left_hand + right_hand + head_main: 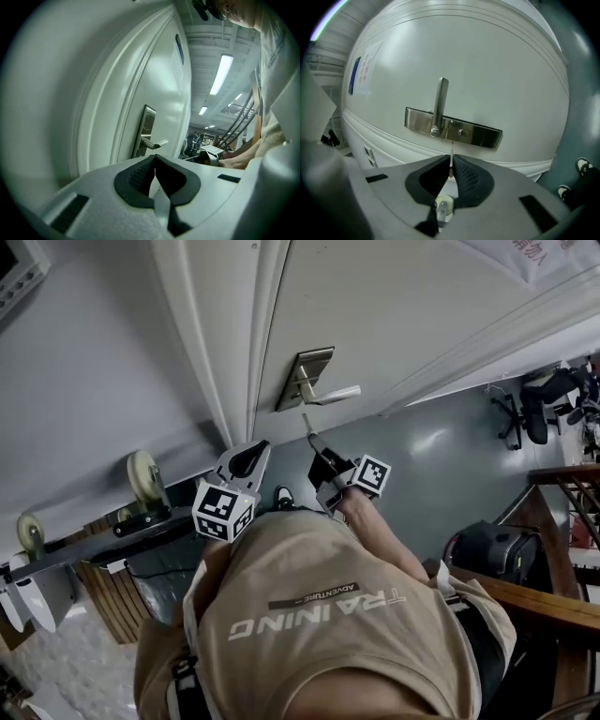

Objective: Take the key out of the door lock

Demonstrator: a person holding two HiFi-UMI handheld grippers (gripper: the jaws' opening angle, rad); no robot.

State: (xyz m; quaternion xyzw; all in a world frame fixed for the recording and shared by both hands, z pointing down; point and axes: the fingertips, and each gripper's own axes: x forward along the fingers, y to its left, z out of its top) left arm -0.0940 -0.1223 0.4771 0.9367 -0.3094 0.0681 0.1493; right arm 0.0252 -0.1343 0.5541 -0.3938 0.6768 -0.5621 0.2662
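Right claw (450, 157) was pinched tight on the key (452, 147), which was clear of the lock (462, 132) and held square to it, I'd guess so it wouldn't bind. Left claw (155, 161) was closed, empty, parked aside.

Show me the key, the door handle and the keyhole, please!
key (451, 161): right gripper view, on its thin blade.
door handle (441, 104): right gripper view, middle of the lever.
keyhole (462, 132): right gripper view, the small round lock on the metal plate.
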